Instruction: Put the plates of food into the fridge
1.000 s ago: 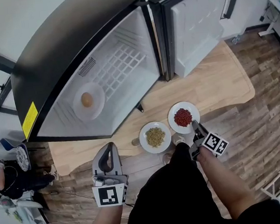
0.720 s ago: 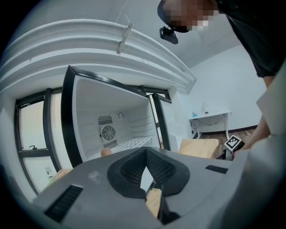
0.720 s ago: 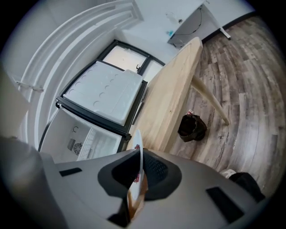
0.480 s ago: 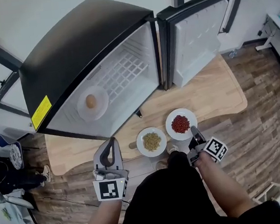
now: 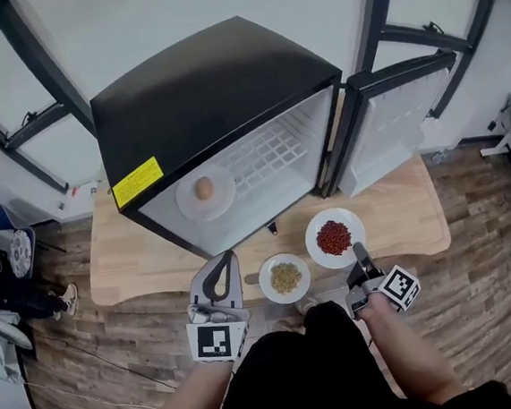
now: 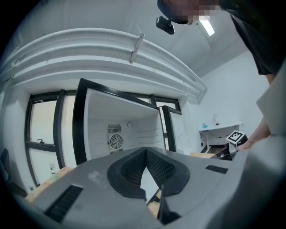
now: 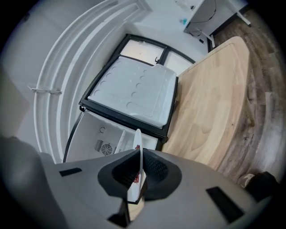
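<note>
My right gripper [image 5: 359, 254] has its fingers clamped on the near rim of the plate of red beans [image 5: 314, 235], right of centre in the head view, over the wooden surface [image 5: 153, 263]. Those fingers have just been closing, and the right gripper view shows the plate's white edge [image 7: 137, 142] pinched between them, with some red food behind it.

My left gripper [image 5: 227, 259] sits lower left of centre. Its fingers are together at the tips with nothing between them, and it faces the open fridge [image 5: 209, 96].

A 2nd plate, of greenish-yellow food [image 5: 268, 284], sits on the surface between the 2 grippers, just left of the red beans.

A 3rd plate [image 5: 188, 202], carrying 1 round tan item, lies inside the fridge at the centre. The fridge door [image 5: 391, 123] stands open at the upper right.
</note>
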